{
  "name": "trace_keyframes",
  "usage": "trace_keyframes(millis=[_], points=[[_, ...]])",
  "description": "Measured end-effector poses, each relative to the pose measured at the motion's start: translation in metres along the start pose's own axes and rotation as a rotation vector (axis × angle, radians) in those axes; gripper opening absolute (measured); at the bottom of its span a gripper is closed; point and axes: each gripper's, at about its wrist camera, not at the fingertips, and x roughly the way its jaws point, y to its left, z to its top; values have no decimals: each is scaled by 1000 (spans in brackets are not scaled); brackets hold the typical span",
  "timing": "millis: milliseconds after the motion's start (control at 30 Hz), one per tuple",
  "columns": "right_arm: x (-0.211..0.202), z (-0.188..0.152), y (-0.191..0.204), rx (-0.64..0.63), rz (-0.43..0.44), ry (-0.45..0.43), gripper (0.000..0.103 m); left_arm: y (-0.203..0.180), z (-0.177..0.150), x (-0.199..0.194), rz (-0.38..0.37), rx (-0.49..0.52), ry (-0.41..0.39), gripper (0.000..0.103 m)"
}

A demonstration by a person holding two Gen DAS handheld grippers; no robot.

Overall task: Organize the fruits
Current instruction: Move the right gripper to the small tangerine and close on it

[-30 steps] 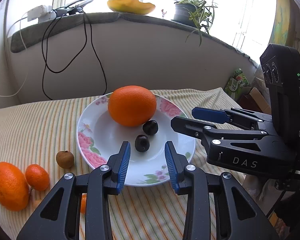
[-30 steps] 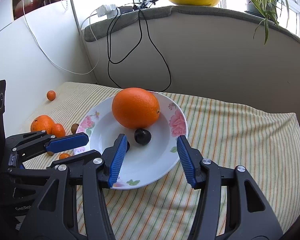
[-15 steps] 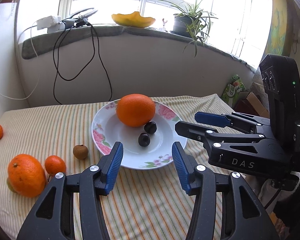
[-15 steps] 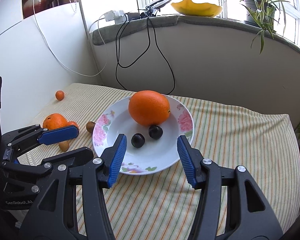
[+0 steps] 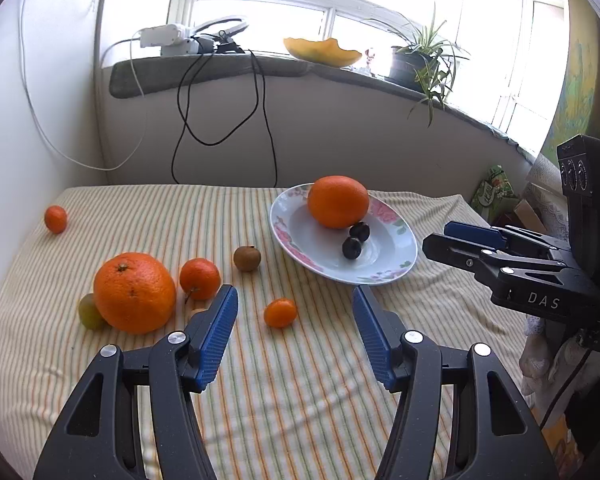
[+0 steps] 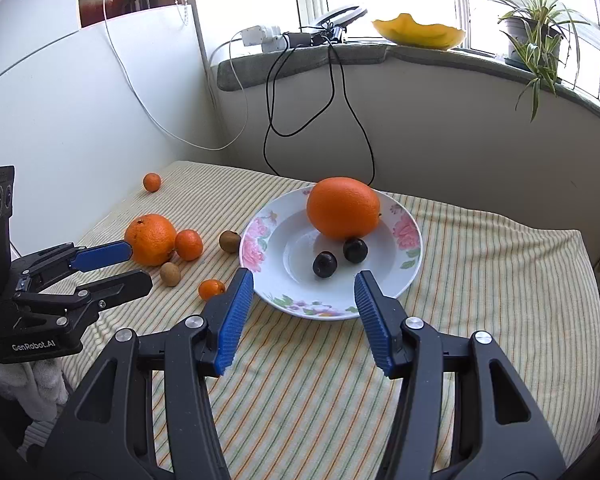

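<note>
- Left wrist view: the left gripper is released, its blue ribbed pads spread wide and holding nothing, above the striped cloth.
- A white plate with a pink flower rim sits on the cloth to the right of centre.
- On the plate lies a big orange, smooth and bright, at the far side; two dark round plums sit just in front of it, touching each other.
- Loose on the cloth to the left: a second big orange with a dimpled stem end, a tangerine beside it, a greenish fruit tucked behind the orange's left side.
- A brown fruit lies between the tangerine and the plate; a small kumquat lies just ahead of the pads; a lone tangerine sits far left.
- The right gripper shows at the right edge, past the plate, its fingers slightly apart and empty.
- Right wrist view: the right gripper is released, pads wide, framing the near rim of the plate.
- The orange fills the plate's far half, the plums in front of it.
- The left gripper reaches in from the left with its fingers parted, near the loose orange and a tan fruit.
</note>
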Motion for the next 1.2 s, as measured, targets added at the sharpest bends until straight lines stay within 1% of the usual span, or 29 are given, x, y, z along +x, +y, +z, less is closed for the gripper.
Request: trace_keyframes(millis=[300, 333, 400, 467, 533, 900, 1000, 1033, 1133, 1200], points=[[6, -10, 37, -65, 50, 22, 55, 39, -26, -17, 61, -33, 12, 58], [7, -10, 41, -74, 55, 26, 55, 44, -27, -17, 61, -40, 15, 54], [11, -12, 48, -89, 63, 35, 55, 49, -30, -17, 64, -52, 18, 50], [16, -13, 55, -101, 72, 45, 55, 54, -32, -18, 64, -59, 19, 49], [22, -15, 59, -107, 79, 56, 55, 55, -34, -17, 54, -61, 22, 43], [55, -22, 72, -112, 104, 125, 55, 55, -35, 8, 21, -61, 53, 39], [66, -22, 73, -111, 115, 147, 55, 55, -34, 17, 13, -58, 70, 36], [69, -22, 74, -113, 118, 152, 55, 56, -34, 20, 12, -58, 77, 36], [78, -20, 74, -121, 122, 165, 47, 57, -31, 30, 13, -58, 90, 36], [84, -19, 74, -120, 125, 174, 46, 59, -29, 34, 15, -60, 93, 36]])
